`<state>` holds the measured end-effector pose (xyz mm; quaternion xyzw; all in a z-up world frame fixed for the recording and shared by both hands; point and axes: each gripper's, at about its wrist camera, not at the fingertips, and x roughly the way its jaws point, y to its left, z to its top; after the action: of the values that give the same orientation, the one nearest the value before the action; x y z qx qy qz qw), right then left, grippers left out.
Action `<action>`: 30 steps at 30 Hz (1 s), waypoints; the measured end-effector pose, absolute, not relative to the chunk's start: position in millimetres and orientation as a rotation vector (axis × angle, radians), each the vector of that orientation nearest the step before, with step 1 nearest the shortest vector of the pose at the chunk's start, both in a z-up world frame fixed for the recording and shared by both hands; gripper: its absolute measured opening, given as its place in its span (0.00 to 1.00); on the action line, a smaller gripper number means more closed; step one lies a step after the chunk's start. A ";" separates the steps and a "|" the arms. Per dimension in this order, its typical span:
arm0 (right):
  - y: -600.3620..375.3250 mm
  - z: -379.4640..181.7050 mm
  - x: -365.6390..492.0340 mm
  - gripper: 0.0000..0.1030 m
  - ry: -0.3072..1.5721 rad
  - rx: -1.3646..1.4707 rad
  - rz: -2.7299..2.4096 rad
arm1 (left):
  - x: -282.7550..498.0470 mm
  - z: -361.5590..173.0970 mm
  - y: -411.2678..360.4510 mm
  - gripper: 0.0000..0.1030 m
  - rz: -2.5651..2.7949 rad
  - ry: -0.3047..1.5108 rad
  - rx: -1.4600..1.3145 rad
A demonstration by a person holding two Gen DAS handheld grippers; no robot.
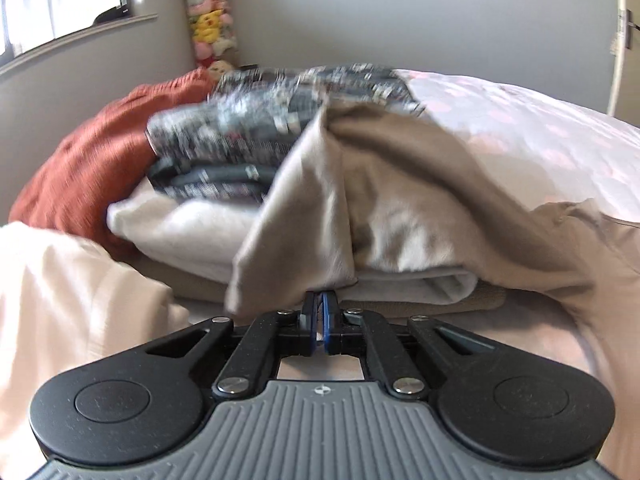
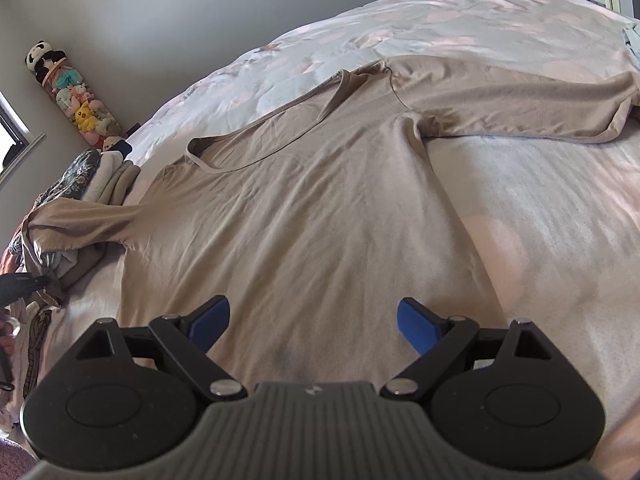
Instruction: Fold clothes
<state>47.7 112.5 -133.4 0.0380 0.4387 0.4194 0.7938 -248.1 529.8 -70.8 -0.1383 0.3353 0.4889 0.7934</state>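
your left gripper (image 1: 319, 312) pinches the sleeve (image 1: 296, 216) of a tan shirt (image 2: 304, 216) spread unfolded on the bed (image 2: 540, 208), right gripper (image 2: 313, 322) gaping empty, beside a folded stack (image 1: 224, 184) at the bed's left edge.

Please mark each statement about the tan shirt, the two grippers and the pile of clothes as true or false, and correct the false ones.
1. The left gripper is shut on the tan shirt's sleeve. True.
2. The right gripper is shut on the shirt hem. False: its jaws stand wide open above the tan shirt.
3. The shirt lies spread on the bed cover. True.
4. The folded pile has the patterned dark garment at the bottom. False: it lies on top.
5. Both sleeves are folded in. False: the far sleeve lies stretched out.
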 end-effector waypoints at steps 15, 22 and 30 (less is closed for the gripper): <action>105.4 -121.3 40.8 0.89 0.899 0.114 0.949 | -231.3 125.1 528.3 0.01 0.747 0.636 -0.472; 114.3 -106.8 50.6 0.90 0.887 0.004 0.913 | -142.6 171.4 494.1 0.01 0.576 0.598 -0.442; 144.5 -65.1 77.4 0.89 0.620 -0.149 0.967 | -30.3 151.5 443.1 0.01 0.388 0.648 -0.393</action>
<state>77.4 144.5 -65.1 -0.0704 0.2931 0.4569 0.8369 -30.3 443.1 151.5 -0.1908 0.3143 0.1883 0.9107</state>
